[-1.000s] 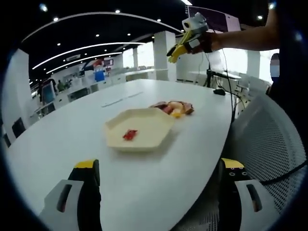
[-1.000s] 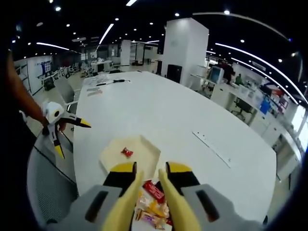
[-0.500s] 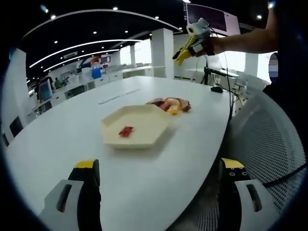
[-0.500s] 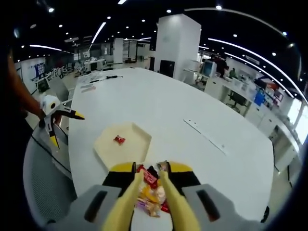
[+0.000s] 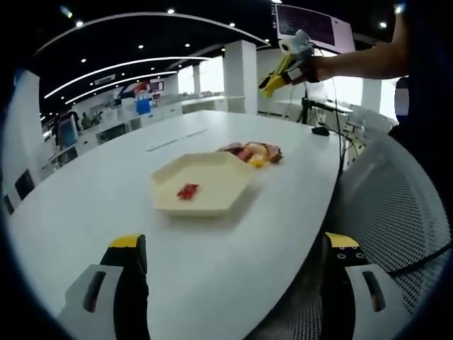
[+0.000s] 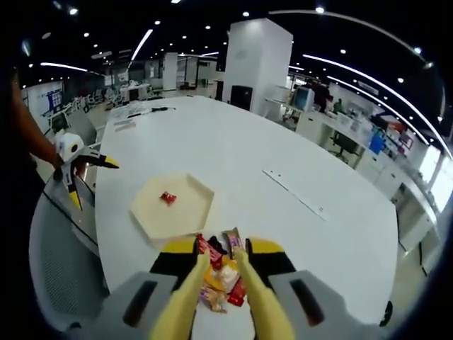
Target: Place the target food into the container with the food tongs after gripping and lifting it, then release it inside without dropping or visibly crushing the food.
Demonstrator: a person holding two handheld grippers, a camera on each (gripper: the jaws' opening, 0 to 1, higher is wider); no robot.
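The hexagonal tray sits on the white bench near its rounded end, close to the edge by the mesh chair. One small red wrapped piece already lies inside it, so at least one transfer appears complete. The remaining snack pile rests on the bench just beside the tray, toward the bench end.

The right gripper is held above the pile, looking down on it. Its yellow tong-like jaws stand close together with a narrow gap and appear to have hold of nothing; the packets seen between them lie on the bench below.

The left gripper hangs off the bench edge, well apart from the tray, its jaws spread wide and empty. It also appears in the right gripper view.

Judgement: task partly done. Outstanding: descend on the pile, grip a piece, lift, carry to the tray, release.
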